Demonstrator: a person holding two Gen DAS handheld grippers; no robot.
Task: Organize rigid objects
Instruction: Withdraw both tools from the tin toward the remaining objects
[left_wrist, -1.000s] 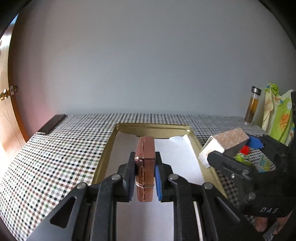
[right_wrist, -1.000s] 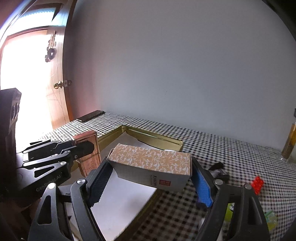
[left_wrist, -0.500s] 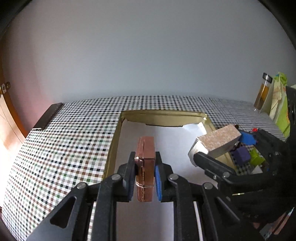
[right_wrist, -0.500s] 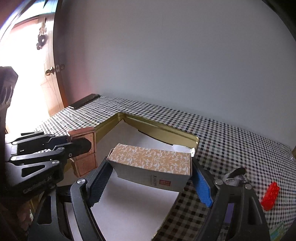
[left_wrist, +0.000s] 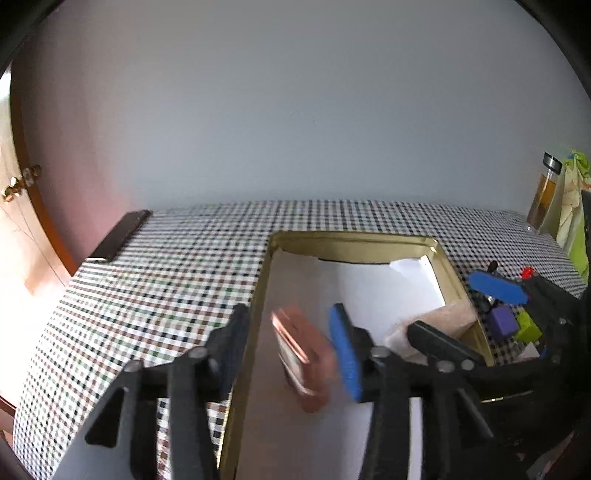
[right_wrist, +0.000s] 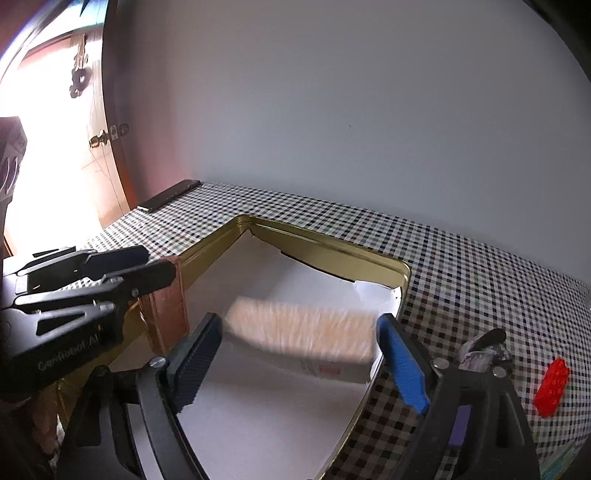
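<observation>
- Over the gold tray (left_wrist: 354, 246), which sits on the checked bench (left_wrist: 155, 280), both grippers hang with their fingers spread wide.
- Left gripper (left_wrist: 291, 343): the fingers stand well apart, and the copper-brown case (left_wrist: 301, 360) sits blurred and tilted in the gap between them, near the blue pad; I cannot tell whether it touches that pad.
- From the right wrist view, that same copper-brown case (right_wrist: 166, 306) stands up on end at the tray's left edge, just under the tip of the left gripper's fingers.
- Right gripper (right_wrist: 295, 354): its fingers are also wide, and the patterned orange box (right_wrist: 303, 332) lies blurred between them over the white paper liner (right_wrist: 258, 406), with a slim gap on each side.
- In the left wrist view the patterned orange box (left_wrist: 439, 321) shows by the tray's right wall, partly hidden by the right gripper (left_wrist: 454, 314).
- A red toy brick (right_wrist: 552, 386) lies on the bench to the right of the tray; purple block (left_wrist: 502, 323) and lime block (left_wrist: 528, 326) sit near it.
- A dark flat slab (left_wrist: 120, 236) rests at the bench's far left corner, and a bottle of amber liquid (left_wrist: 543, 195) stands at the far right.
</observation>
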